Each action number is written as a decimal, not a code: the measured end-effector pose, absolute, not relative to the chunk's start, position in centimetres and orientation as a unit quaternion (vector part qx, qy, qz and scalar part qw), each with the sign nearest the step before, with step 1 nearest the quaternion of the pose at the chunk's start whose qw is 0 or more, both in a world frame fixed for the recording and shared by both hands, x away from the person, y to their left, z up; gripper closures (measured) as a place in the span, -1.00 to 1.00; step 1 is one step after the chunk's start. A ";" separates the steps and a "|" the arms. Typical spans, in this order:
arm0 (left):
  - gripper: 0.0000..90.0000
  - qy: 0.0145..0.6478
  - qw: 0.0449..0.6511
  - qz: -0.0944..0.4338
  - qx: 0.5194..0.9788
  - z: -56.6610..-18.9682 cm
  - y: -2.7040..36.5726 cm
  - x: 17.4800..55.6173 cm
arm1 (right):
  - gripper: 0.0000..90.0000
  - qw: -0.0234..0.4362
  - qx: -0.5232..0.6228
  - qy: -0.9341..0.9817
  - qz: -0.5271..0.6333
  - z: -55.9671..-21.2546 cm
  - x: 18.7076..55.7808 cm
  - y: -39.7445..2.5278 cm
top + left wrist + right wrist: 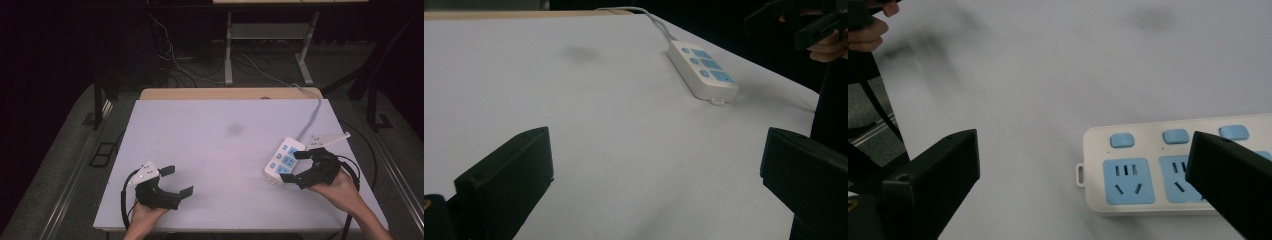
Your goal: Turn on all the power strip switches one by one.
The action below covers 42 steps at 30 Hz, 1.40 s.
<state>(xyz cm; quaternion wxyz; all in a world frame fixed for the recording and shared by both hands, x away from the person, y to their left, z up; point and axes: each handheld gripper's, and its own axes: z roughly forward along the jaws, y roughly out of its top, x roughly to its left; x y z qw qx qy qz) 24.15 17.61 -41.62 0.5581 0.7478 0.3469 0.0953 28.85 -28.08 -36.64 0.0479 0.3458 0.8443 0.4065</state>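
The left hand-held gripper [176,180] sits low near the worktop's [215,145] near-left corner, gripped by a hand [146,214] whose forearm enters from the near edge; its black jaws point toward the right edge and stand wide apart, holding nothing. The right hand-held gripper [295,166] hovers near the right edge, its hand [340,187] angled inward so the jaws aim at the left edge. Those jaws are also spread wide, bracketing the near end of a white rectangular plastic power strip with blue sockets and buttons [284,160] without closing on it. The strip lies flat by the right edge, its grey cable [312,112] running to the far-right corner.
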 end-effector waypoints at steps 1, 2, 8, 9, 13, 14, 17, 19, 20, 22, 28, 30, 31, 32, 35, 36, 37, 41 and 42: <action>-1.00 0.347 0.558 0.095 0.748 -41.6 17.6 24.1 | -0.98 0.048 0.345 0.845 0.405 -36.6 29.1 -28.1; -1.00 0.347 0.558 0.095 0.748 -41.6 17.6 24.1 | -0.98 0.048 0.345 0.847 0.402 -36.6 29.4 -28.0; -1.00 0.347 0.559 0.096 0.747 -41.6 17.6 24.1 | -0.98 0.045 0.344 0.851 0.395 -36.6 30.2 -27.8; -1.00 0.347 0.559 0.096 0.747 -41.6 17.6 24.1 | -0.98 0.045 0.343 0.852 0.394 -36.6 30.3 -27.8; -1.00 0.347 0.557 0.095 0.748 -41.7 17.6 24.1 | -0.98 0.040 0.344 0.855 0.387 -36.9 30.9 -27.6; -1.00 0.347 0.557 0.095 0.749 -41.7 17.6 24.1 | -0.98 0.036 0.343 0.856 0.384 -37.1 31.1 -27.6; -1.00 0.346 0.557 0.094 0.749 -41.7 17.5 24.2 | -0.98 0.031 0.344 0.858 0.381 -37.4 31.6 -27.5; -1.00 0.346 0.556 0.094 0.750 -41.7 17.5 24.2 | -0.98 0.031 0.343 0.859 0.379 -37.4 31.7 -27.4; -1.00 0.346 0.556 0.094 0.750 -41.7 17.4 24.2 | -0.98 0.031 0.342 0.860 0.376 -37.5 31.8 -27.3; -1.00 0.346 0.556 0.094 0.749 -41.7 17.5 24.2 | -0.98 0.031 0.340 0.863 0.372 -37.5 32.1 -27.1; -1.00 0.346 0.556 0.095 0.750 -41.7 17.4 24.2 | -0.76 0.025 0.330 0.871 0.363 -37.2 32.7 -26.6; -1.00 0.345 0.556 0.094 0.750 -41.7 17.4 24.2 | -0.66 0.022 0.330 0.871 0.365 -37.2 32.9 -26.6; -1.00 0.346 0.556 0.094 0.750 -41.7 17.4 24.2 | -0.60 0.022 0.328 0.872 0.361 -37.2 33.1 -26.6; -1.00 0.345 0.556 0.094 0.750 -41.7 17.4 24.2 | -0.49 0.020 0.327 0.874 0.360 -37.2 33.2 -26.5; -1.00 0.345 0.556 0.094 0.750 -41.7 17.4 24.2 | -0.20 0.014 0.325 0.875 0.359 -37.5 33.6 -26.6; -1.00 0.346 0.556 0.094 0.750 -41.7 17.4 24.2 | -0.20 0.014 0.325 0.875 0.359 -37.5 33.6 -26.6; -1.00 0.347 0.556 0.094 0.749 -41.7 17.4 24.2 | -0.05 0.014 0.326 0.875 0.359 -37.6 33.7 -26.6; -1.00 0.346 0.555 0.094 0.750 -41.7 17.5 24.2 | 0.20 0.017 0.329 0.874 0.358 -37.7 33.9 -26.6; -1.00 0.346 0.555 0.094 0.750 -41.7 17.5 24.2 | 0.33 0.014 0.328 0.874 0.359 -37.8 34.0 -26.5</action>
